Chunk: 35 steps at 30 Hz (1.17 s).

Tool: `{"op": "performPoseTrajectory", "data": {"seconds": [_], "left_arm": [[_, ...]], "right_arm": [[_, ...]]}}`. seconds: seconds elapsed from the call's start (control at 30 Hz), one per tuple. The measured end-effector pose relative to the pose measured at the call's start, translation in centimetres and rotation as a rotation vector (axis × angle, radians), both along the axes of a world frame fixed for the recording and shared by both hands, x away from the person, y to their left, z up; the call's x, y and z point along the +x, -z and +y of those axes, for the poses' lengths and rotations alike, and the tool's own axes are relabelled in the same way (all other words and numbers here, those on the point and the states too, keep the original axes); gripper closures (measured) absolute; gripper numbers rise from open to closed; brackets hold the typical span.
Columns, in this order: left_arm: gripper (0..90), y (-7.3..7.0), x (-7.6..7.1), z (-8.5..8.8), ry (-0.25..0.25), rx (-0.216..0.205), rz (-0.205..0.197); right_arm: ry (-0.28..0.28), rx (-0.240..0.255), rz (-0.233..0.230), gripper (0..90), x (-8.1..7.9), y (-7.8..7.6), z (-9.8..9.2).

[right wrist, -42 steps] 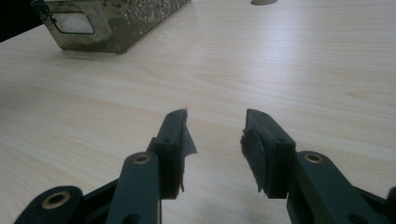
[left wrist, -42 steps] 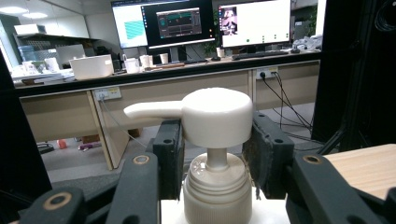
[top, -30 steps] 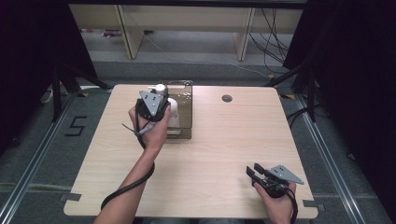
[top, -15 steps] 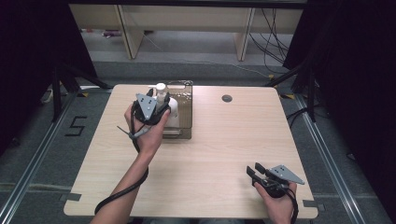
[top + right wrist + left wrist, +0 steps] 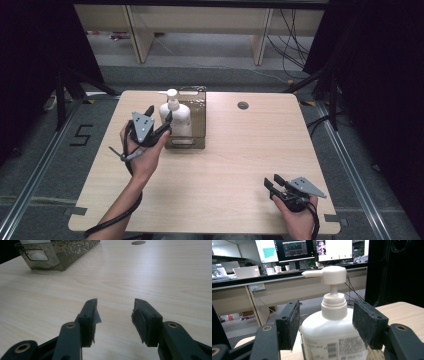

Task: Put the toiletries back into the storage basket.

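Note:
A white pump bottle [image 5: 175,116] stands upright in the left part of a dark see-through tray [image 5: 196,120] at the back middle of the table. My left gripper [image 5: 159,113] is just left of the bottle, jaws open and pointing at it. In the left gripper view the bottle [image 5: 332,327] rises between the two pads [image 5: 291,323], which stand apart from its sides; these jaws have just been opening. My right gripper [image 5: 271,181] rests low near the front right edge. Its jaws have also just been opening, and my right gripper [image 5: 115,308] has only bare tabletop between them.
The tray [image 5: 60,257] shows at the far left in the right gripper view, with a handle cut-out in its near end. A round cable hole [image 5: 243,105] sits in the wooden table [image 5: 235,165] at the back. Shelving and cables lie beyond the far edge.
My left gripper has let go of the bottle and drawn back to the left and toward the person, leaving the bottle upright in the tray. The right hand has stayed put.

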State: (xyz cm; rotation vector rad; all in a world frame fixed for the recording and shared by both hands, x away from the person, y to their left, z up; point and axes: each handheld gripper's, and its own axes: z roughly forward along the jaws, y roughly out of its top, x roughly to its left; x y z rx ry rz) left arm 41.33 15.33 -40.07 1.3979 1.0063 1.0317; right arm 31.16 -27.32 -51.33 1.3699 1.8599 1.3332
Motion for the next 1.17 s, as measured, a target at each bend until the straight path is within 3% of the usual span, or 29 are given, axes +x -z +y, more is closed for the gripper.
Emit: {"op": "performPoseTrajectory", "data": {"seconds": [0.1, 0.13, 0.33, 0.47, 0.5, 0.53, 0.6, 0.67, 0.8, 0.93, 1.17], "left_arm": [[38.2, 0.6, -0.7, 0.9, 0.013, 0.003, 0.009], [38.2, 1.2, -1.1, 1.6, 0.032, -0.013, 0.019], [38.3, 3.1, -2.3, 3.2, 0.029, 0.003, 0.032], [38.3, 5.5, -3.6, 4.6, 0.039, 0.006, 0.067], [38.3, 5.5, -3.6, 4.6, 0.039, 0.006, 0.067], [38.2, 6.8, -4.1, 5.1, 0.038, 0.008, 0.089], [38.2, 7.3, -4.3, 5.5, 0.036, 0.006, 0.098], [38.2, 9.0, -4.8, 6.4, 0.026, -0.013, 0.122], [37.1, 10.5, -5.2, 7.1, 0.021, -0.027, 0.149], [36.8, 11.1, -5.3, 7.2, 0.015, -0.021, 0.136], [36.8, 12.4, -5.3, 7.5, 0.008, -0.061, 0.147]], "right_arm": [[0.002, -0.002, -0.005, 54.5, 0.0, 0.0, 0.0], [0.006, 0.008, 0.004, 54.4, 0.0, 0.0, 0.0], [0.006, -0.010, -0.008, 53.9, 0.1, 0.1, 0.0], [0.007, -0.011, -0.014, 53.6, 0.1, 0.1, 0.0], [0.007, -0.011, -0.014, 53.6, 0.1, 0.1, 0.0], [0.003, 0.012, -0.001, 53.5, 0.0, 0.1, 0.1], [0.006, 0.005, 0.004, 53.5, 0.0, 0.1, 0.1], [0.006, -0.011, -0.011, 53.5, 0.1, 0.1, 0.0], [0.002, -0.009, -0.007, 53.3, 0.1, 0.1, 0.1], [-0.002, -0.002, -0.004, 53.1, 0.0, 0.1, 0.2], [0.001, 0.001, -0.005, 52.9, -0.1, -0.2, 0.0]]}}
